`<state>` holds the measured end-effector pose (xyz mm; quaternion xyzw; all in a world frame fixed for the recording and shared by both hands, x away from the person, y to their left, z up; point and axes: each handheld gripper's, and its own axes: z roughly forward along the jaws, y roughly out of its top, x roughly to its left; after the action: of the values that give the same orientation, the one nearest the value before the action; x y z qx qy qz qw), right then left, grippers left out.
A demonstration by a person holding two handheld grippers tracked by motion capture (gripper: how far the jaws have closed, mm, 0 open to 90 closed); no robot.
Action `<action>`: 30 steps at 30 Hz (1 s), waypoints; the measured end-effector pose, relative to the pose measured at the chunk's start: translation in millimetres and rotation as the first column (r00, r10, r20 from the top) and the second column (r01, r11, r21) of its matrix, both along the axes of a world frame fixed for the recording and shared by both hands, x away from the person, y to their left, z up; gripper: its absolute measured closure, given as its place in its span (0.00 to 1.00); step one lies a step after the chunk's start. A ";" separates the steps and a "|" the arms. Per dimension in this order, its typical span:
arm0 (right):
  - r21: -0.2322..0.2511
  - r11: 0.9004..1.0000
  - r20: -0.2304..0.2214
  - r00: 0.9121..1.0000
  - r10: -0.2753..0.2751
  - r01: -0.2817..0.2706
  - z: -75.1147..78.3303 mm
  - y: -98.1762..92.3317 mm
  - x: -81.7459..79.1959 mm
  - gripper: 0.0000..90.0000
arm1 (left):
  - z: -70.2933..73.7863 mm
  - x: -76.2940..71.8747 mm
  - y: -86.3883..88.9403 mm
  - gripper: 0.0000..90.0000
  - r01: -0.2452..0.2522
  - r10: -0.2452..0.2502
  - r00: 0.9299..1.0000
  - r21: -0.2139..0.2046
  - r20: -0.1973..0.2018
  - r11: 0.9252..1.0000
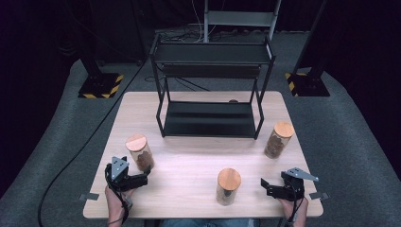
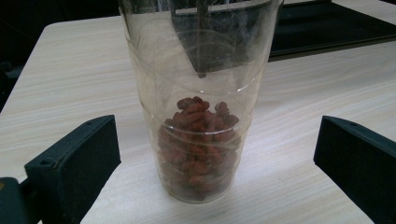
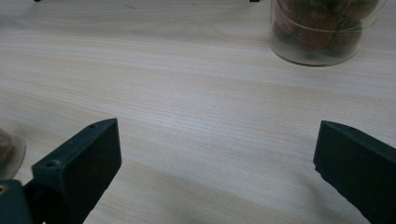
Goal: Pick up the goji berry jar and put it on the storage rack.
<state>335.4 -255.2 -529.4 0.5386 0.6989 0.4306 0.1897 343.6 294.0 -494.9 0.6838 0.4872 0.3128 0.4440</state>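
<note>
Three lidded jars stand spread across the front of the desk (image 1: 198, 161) before an empty black rack (image 1: 210, 90), likely so each can be reached and lifted onto a shelf. The left gripper (image 2: 215, 158) is wide open, its jaws either side of the left jar (image 2: 198, 116) of reddish pieces but not touching, lined up for a grasp. The right gripper (image 3: 217, 163) is also wide open and holds nothing, over bare wood with the right jar (image 3: 322, 32) well ahead

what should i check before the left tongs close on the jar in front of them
1. Left tongs open wide: ok.
2. Jar of red beans centred between the jaws: ok.
3. Jar upright on the table, wooden lid on: ok.
4. Jaws far enough forward to flank the jar: cannot tell.
5. Right tongs open and apart from the middle jar: ok.
6. Lower shelf of the black rack free: ok.
</note>
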 end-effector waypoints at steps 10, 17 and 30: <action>-0.007 1.000 -0.008 1.000 0.005 -0.005 -0.2 0.6 1.2 0.01 | -2.1 11.3 -5.7 0.00 -0.047 0.047 0.999 -0.015 0.006 0.999; -0.008 1.000 -0.012 1.000 -0.005 0.005 -0.2 0.5 1.7 0.01 | -4.8 19.3 -5.7 0.00 -0.076 0.077 0.997 -0.014 0.013 0.997; -0.024 1.000 -0.010 1.000 -0.004 0.004 -0.2 1.5 2.1 0.01 | -3.8 32.5 -7.8 0.00 -0.075 0.076 0.997 -0.020 0.031 0.997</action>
<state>337.5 -253.7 -529.6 0.5398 0.7039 0.4191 0.1935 376.2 286.2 -498.7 0.6556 0.5086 0.3356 0.4460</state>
